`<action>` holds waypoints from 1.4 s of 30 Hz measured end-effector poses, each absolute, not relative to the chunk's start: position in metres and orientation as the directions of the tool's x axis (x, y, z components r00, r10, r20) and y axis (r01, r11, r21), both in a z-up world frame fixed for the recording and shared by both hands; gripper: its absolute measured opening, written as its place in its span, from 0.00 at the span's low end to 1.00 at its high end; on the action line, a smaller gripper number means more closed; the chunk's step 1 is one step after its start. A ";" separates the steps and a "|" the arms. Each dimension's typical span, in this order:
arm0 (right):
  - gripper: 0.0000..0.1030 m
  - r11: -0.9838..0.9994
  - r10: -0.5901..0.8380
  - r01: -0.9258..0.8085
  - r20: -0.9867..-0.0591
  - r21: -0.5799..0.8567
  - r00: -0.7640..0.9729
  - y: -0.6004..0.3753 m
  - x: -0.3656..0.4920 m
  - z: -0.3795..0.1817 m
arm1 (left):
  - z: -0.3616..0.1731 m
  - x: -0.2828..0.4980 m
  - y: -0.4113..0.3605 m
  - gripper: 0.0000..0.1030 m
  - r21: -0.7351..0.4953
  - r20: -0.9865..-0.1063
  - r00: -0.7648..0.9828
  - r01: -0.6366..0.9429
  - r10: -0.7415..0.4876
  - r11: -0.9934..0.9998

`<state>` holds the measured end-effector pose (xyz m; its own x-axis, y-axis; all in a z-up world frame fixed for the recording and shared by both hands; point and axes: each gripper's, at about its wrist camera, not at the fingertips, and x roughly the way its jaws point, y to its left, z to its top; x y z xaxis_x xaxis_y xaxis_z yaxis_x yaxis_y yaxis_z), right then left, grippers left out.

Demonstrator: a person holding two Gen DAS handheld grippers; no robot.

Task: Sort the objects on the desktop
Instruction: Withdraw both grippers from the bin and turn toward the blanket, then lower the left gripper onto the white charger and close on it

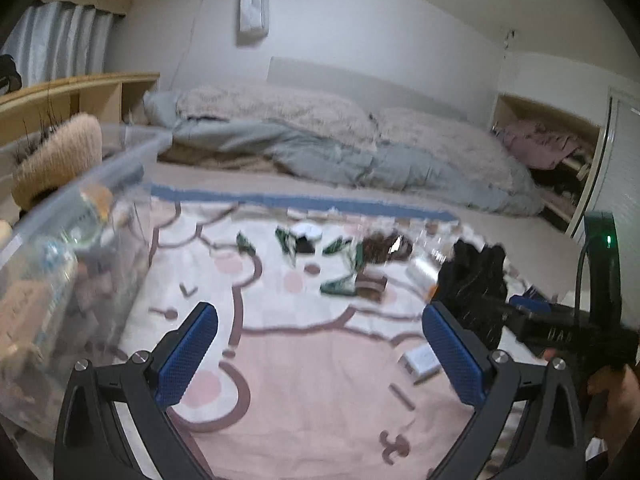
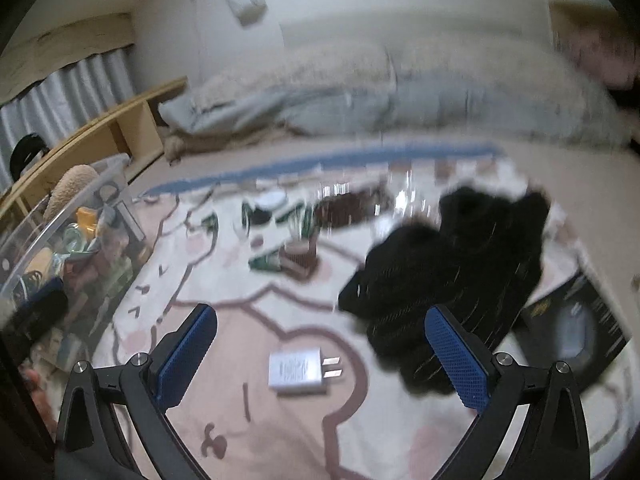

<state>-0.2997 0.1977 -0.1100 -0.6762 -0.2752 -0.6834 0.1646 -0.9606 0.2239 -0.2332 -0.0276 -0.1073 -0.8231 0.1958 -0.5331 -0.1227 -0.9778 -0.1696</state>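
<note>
Small objects lie scattered on a pink and white cartoon blanket: several green packets, a small brown box, a white round lid, a white plug charger and a black fuzzy cloth. My left gripper hovers open over the blanket with nothing between its blue pads. In the right wrist view my right gripper is open too. The charger lies on the blanket just beyond its jaws, and the black cloth lies behind the right finger.
A clear plastic bin, filled with mixed items, stands at the left. A black flat box lies at the right beside the cloth. Grey bedding is heaped at the back, with wooden shelves behind the bin. A hand holds the right tool.
</note>
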 end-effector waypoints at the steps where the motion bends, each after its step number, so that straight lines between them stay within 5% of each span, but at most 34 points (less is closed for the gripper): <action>1: 1.00 -0.958 -0.281 0.156 -0.695 0.239 -0.662 0.199 -0.302 -0.114 | -0.114 -0.236 -0.027 1.00 -0.171 -0.556 -0.808 -0.119 0.195 -0.978; 3: 0.94 -0.951 -0.301 0.138 -0.721 0.278 -0.624 0.202 -0.308 -0.125 | -0.124 -0.240 -0.026 1.00 -0.176 -0.593 -0.781 -0.111 0.196 -0.978; 5: 0.62 -0.941 -0.326 0.129 -0.743 0.312 -0.585 0.203 -0.315 -0.135 | -0.136 -0.246 -0.024 1.00 -0.167 -0.634 -0.750 -0.105 0.189 -0.980; 7: 0.47 -0.927 -0.361 0.118 -0.760 0.356 -0.540 0.203 -0.322 -0.146 | -0.148 -0.249 -0.021 1.00 -0.152 -0.667 -0.723 -0.106 0.181 -0.983; 12: 0.25 -0.904 -0.399 0.061 -0.784 0.423 -0.475 0.205 -0.330 -0.165 | -0.179 -0.260 -0.021 1.00 -0.146 -0.741 -0.650 -0.091 0.170 -0.985; 28: 0.14 -0.840 -0.466 -0.073 -0.783 0.538 -0.413 0.224 -0.339 -0.197 | -0.228 -0.267 -0.017 1.00 -0.029 -0.845 -0.533 -0.055 0.054 -0.998; 42: 0.13 -0.813 -0.568 0.066 -0.762 0.579 -0.312 0.169 -0.326 -0.198 | -0.208 -0.261 -0.019 0.98 -0.235 -0.821 -0.497 -0.155 0.281 -0.960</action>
